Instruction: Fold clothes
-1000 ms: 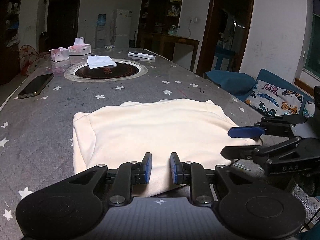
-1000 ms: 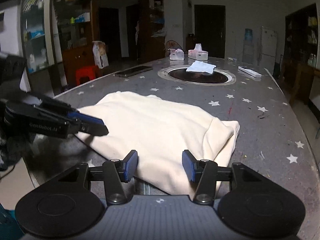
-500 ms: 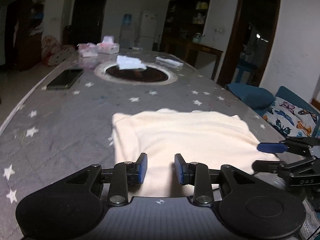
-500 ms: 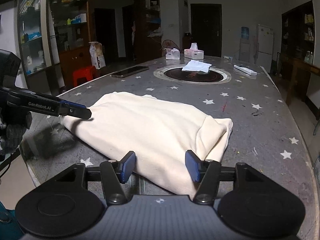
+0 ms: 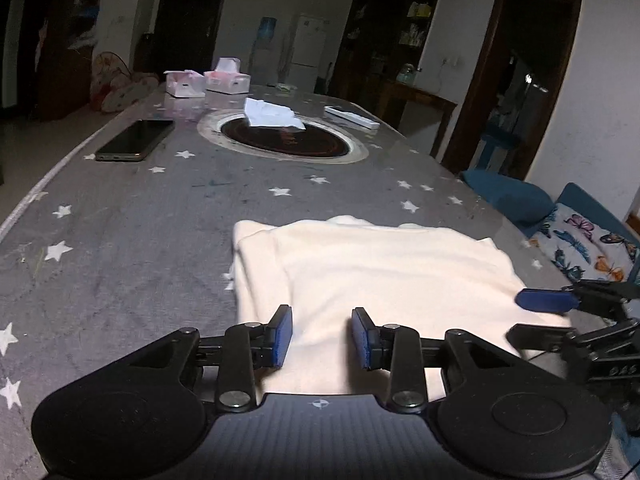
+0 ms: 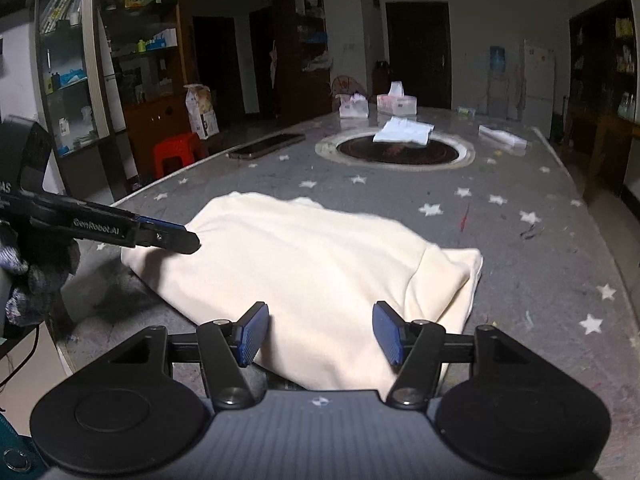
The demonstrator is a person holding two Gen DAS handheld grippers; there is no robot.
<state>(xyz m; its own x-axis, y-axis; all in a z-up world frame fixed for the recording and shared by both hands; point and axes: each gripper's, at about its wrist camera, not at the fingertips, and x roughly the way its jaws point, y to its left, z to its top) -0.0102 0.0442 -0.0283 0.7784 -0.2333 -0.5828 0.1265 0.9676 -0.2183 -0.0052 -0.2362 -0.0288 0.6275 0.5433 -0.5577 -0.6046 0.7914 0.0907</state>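
Left wrist view: a cream-coloured folded garment (image 5: 384, 280) lies flat on a grey table (image 5: 140, 220) patterned with small white stars, close to the near edge. The left gripper (image 5: 322, 338) sits low over the garment's near edge, its two blue-padded fingers parted by a moderate gap with pale cloth showing between them; nothing is pinched between the pads. At the right of this view the right gripper (image 5: 532, 318) comes in from the side, one blue pad above a dark finger, spread apart beside the garment's right corner. Farther back on the table are a dark phone (image 5: 134, 140), a round dark inset (image 5: 286, 142) with a white cloth (image 5: 272, 114) on its far rim, two pink tissue boxes (image 5: 208, 82) and a white remote (image 5: 352, 117). In the right wrist view the same garment (image 6: 304, 268) fills the middle of the table, its folded edge thick and rounded at the right. The right gripper (image 6: 318, 334) hovers at the garment's near edge with its fingers set wide apart and holding nothing. The left gripper (image 6: 176, 238) reaches in from the left, held by a hand in a grey knitted glove (image 6: 36, 276), its tip at the garment's left corner; whether it touches the cloth cannot be told.
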